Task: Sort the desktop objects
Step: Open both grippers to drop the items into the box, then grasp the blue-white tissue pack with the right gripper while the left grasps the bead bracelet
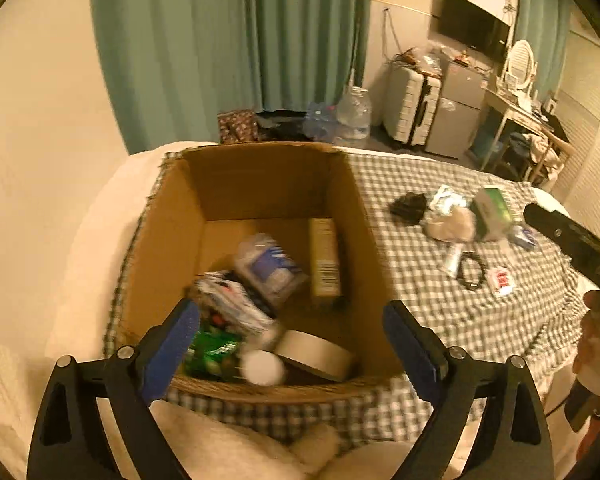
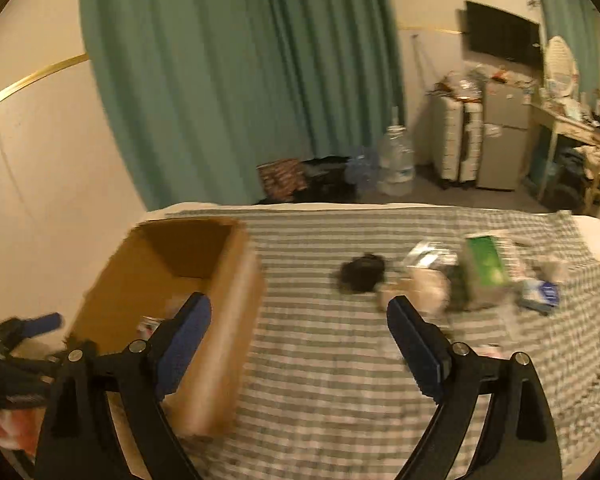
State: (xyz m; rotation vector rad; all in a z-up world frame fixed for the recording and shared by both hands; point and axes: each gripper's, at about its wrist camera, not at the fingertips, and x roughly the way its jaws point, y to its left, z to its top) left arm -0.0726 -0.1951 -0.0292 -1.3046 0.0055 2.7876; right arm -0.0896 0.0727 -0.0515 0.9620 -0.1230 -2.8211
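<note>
An open cardboard box [image 1: 260, 184] is seen standing on a green-and-white checked cloth [image 1: 440, 300] that is spread over a bed. The left gripper [image 1: 292, 344] is held above the near edge of the box, its blue-padded jaws spread wide with nothing between them. Inside the box several sorted things are gathered: a tall tan carton [image 1: 325, 258] leaning against the right wall, a clear packet with a blue label [image 1: 270, 266], a green packet [image 1: 212, 350], a roll of pale tape [image 1: 316, 354] and a white round object [image 1: 262, 367] at the near wall. To the right of the box, well apart from it on the cloth, the unsorted things are left in a loose cluster: a black bundle [image 1: 409, 208], a beige lump [image 1: 450, 226], a green-topped box [image 1: 494, 214], a black cable loop [image 1: 471, 271] and a small white packet with red print [image 1: 501, 280]. The right gripper [image 2: 300, 344] is also held open and empty, and it is positioned over the bare cloth between the box and the cluster; its view is blurred by motion, so the finer details of the cluster cannot be told there. In the left wrist view the right gripper's black body is caught at the right edge, grasped by a hand [image 1: 598, 344].
</note>
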